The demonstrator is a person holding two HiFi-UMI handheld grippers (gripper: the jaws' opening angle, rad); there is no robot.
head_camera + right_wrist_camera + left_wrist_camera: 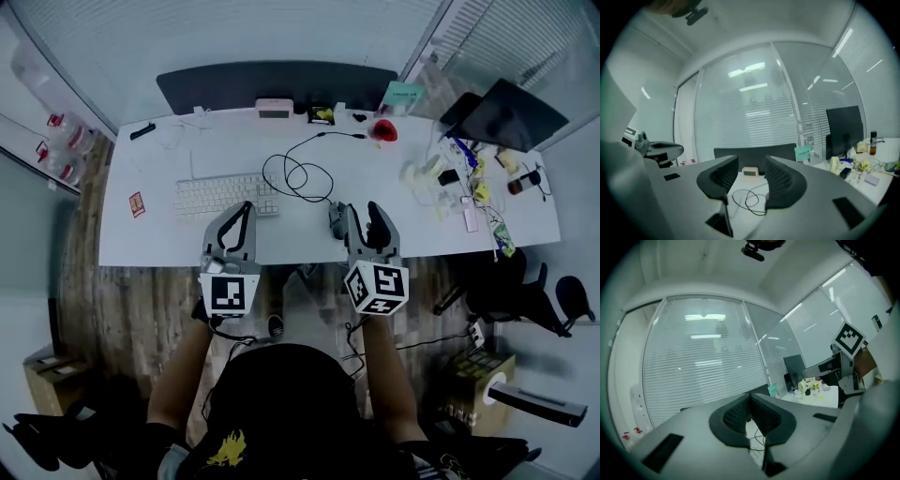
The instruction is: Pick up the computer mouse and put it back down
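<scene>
We list the computer mouse (pixel 334 218) resting on the counter (pixel 159 234); left tool (pixel 247 206) closed, empty; right tool (pixel 362 208) parted, empty; lift either pending or complete.

In the head view, the desk (pixel 169 239) has a smooth, matt white top. At ten o'clock on it the keyboard (pixel 225 195) looks like white plastic. The cable (pixel 298 175) at twelve o'clock is thin and black with a slight sheen. The left gripper (pixel 246 208) and right gripper (pixel 361 208) have matt grey plastic shells, and their pads (pixel 780 180) are black and finely ribbed, like rubber. The floor (pixel 131 300) at eight o'clock shows grained wood planks. At four o'clock a box (pixel 473 375) looks like brown cardboard. The walls (pixel 754 122) are glossy glass over slatted blinds.
</scene>
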